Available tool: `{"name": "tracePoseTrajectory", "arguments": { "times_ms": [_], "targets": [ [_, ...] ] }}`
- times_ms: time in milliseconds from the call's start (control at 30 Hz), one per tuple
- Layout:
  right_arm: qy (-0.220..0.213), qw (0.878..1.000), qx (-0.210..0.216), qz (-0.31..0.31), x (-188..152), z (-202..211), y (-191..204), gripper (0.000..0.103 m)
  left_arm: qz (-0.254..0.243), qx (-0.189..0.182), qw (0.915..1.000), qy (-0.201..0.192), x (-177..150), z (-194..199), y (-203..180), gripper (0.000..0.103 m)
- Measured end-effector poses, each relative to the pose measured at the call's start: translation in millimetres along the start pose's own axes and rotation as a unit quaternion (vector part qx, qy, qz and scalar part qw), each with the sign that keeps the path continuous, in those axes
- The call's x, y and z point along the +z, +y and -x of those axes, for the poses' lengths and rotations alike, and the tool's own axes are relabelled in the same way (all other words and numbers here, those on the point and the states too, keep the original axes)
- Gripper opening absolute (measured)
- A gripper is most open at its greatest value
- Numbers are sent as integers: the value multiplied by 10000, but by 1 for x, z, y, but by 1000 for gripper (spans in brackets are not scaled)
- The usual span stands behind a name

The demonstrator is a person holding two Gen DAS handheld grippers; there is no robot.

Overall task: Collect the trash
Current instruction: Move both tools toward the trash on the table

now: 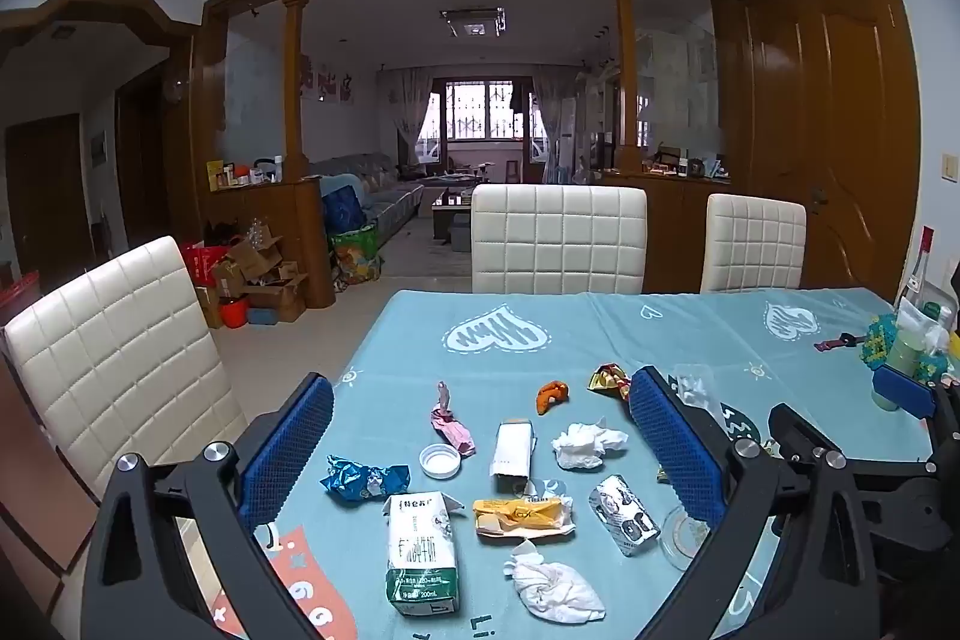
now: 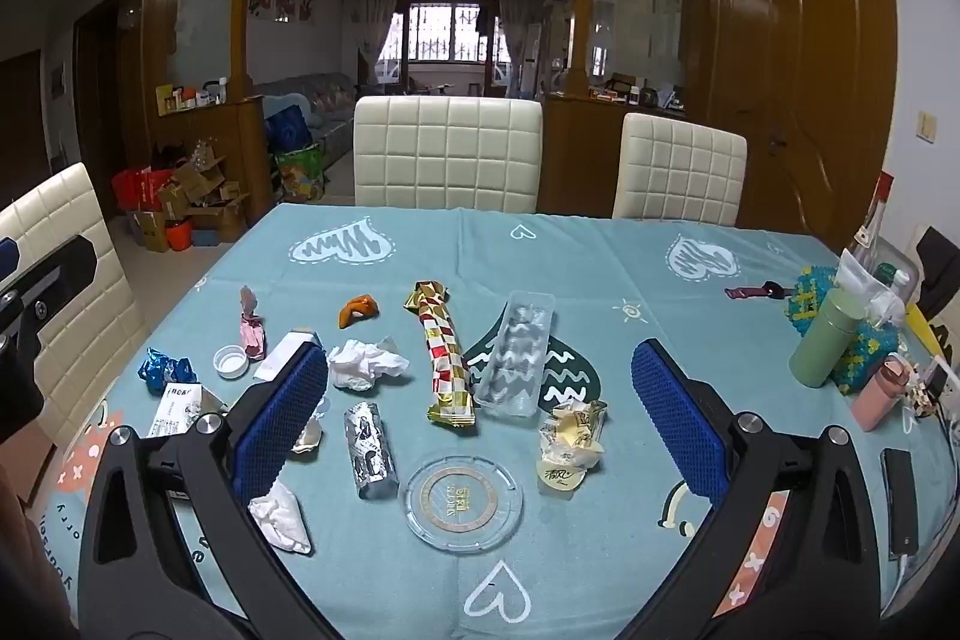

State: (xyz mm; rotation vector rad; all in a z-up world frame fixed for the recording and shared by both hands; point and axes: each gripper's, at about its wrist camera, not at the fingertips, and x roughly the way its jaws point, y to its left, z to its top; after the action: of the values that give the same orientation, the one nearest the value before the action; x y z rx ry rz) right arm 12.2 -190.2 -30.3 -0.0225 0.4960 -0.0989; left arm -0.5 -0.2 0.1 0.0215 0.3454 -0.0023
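The left gripper (image 1: pixel 480 460) hangs above the near end of the table (image 2: pixel 600 244) with its jaws spread wide and nothing between the pads, and the right gripper (image 2: pixel 480 418) beside it is equally wide and empty; both tilt down toward the litter, which I take as a stance for choosing a first piece, since no trash is yet held. Taking the round clear glass ashtray (image 2: pixel 461 502) as the landmark: it sits nearest the right gripper's centre, the silver foil wrapper (image 2: pixel 371 451) is just left of it, a crumpled yellowish wrapper with a lid (image 2: pixel 570 445) just right. Beyond it stand the long red-and-gold chequered wrapper (image 2: pixel 447 355) and the clear plastic blister tray (image 2: pixel 516 355), side by side. Further left of the ashtray lie the milk carton (image 1: pixel 422 550), a yellow snack packet (image 1: pixel 521 517), a small white box (image 1: pixel 513 454), a white bottle cap (image 1: pixel 440 460), a blue foil ball (image 1: pixel 363 478), a pink wrapper (image 1: pixel 451 427) and an orange peel-like scrap (image 1: pixel 552 396). Crumpled white tissues number two for certain: one (image 1: pixel 558 583) near the carton, one (image 1: pixel 585 442) further in. Everything lies loose and flat on the cloth, well apart, so each looks separately pinchable. No bin is visible. Three white chairs (image 2: pixel 447 154) ring the table; a green flask (image 2: pixel 823 337) stands far right of the ashtray among clutter that seems not to be trash
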Motion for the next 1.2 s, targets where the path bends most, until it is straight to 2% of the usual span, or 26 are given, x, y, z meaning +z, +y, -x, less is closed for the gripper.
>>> {"name": "tracePoseTrajectory", "arguments": {
  "times_ms": [933,1200],
  "targets": [
    [19,10000,4,42,3,6,4,100,37,-72,9999,71,-4,-3,-6,97],
    [35,10000,22,59,-4,-5,2,100,39,-91,9999,78,-4,-3,-5,97]
  ]
}}
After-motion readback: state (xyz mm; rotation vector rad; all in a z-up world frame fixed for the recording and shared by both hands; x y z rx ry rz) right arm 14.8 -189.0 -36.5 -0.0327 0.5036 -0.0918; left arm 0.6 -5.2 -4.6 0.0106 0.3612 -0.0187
